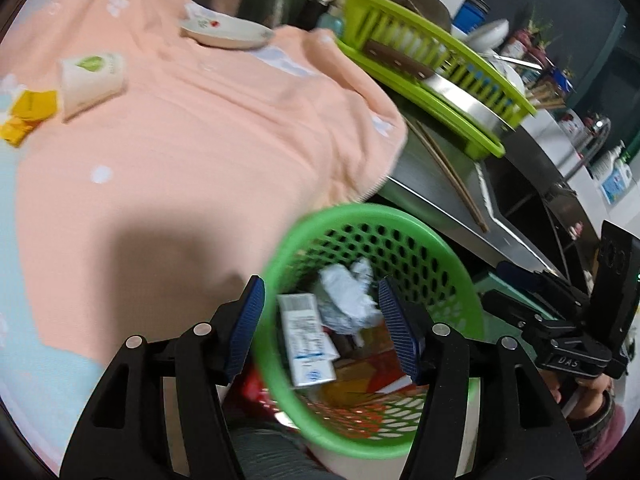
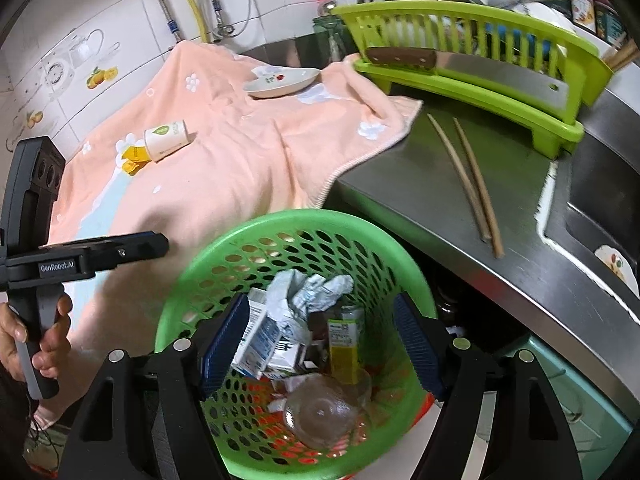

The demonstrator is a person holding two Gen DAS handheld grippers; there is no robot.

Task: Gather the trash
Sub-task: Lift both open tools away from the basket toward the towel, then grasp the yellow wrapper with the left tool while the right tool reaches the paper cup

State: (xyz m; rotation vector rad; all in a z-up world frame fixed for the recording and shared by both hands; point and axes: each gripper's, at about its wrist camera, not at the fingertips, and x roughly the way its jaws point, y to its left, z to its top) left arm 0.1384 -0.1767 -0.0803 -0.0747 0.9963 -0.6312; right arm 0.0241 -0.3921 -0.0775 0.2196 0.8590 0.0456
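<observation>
My green basket [image 2: 280, 236] holds crumpled paper [image 2: 316, 292] and cartons; the paper cup [image 2: 166, 139] lies sideways, both jaws apart, empty.

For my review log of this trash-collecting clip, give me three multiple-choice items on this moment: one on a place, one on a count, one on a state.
1. Where does the white paper cup with a green leaf print lie?
A. on the peach towel
B. in the green perforated plastic basket
C. in the lime-green dish rack

2. How many thin wooden chopsticks lie on the steel counter?
A. one
B. two
C. four

3. How is the cup posed?
A. upright
B. on its side
C. crushed flat

Answers: 1 A, it rests on the towel beside yellow wrappers; 2 B, a pair lies side by side; 3 B, its round wall lies along the towel.
</observation>
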